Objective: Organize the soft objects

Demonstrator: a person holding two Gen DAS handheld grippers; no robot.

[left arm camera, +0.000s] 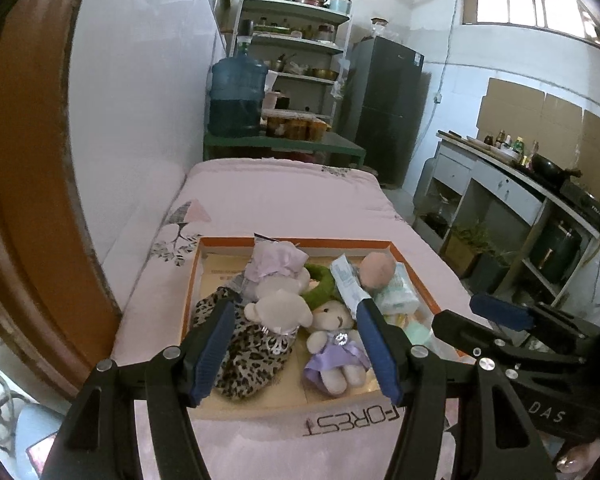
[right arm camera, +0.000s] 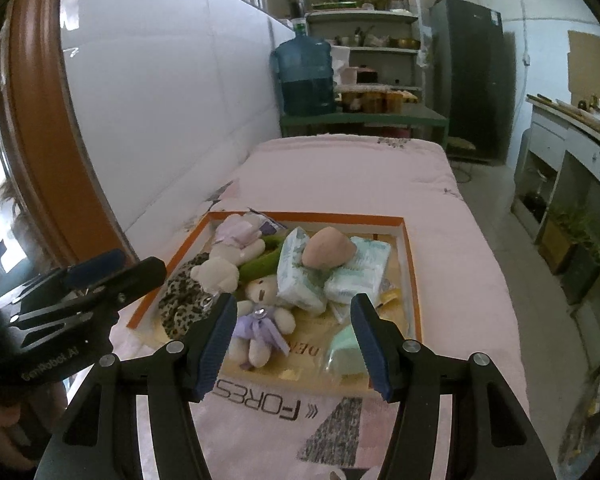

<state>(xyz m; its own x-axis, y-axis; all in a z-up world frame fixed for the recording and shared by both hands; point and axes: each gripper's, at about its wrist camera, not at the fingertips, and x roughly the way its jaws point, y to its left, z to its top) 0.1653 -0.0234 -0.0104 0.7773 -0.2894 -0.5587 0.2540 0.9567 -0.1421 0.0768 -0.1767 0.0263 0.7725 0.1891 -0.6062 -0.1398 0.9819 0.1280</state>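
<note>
Orange-rimmed shallow box (right arm camera: pixel 412 276) sits on the pink bedspread (right arm camera: pixel 340 176), crowded with soft things. Leopard-print pouch (left arm camera: pixel 244 356) lies at its left; a white bear (left arm camera: pixel 278 308) rests on it, a bear in a lilac dress (right arm camera: pixel 260 328) just beside, tissue packs (right arm camera: pixel 356 272) and a pink round plush (right arm camera: pixel 326 252) toward the right, a mint-green pack (right arm camera: pixel 346 350) at the near right corner. Left gripper (left arm camera: pixel 296 348) and right gripper (right arm camera: pixel 294 340) both hang above the near edge, jaws spread, pinching nothing. Likely choosing a first piece. Best to take a loose top item, such as the lilac bear, pinched across its body, lifted straight so neighbours stay put; the stacked packs could topple.
</note>
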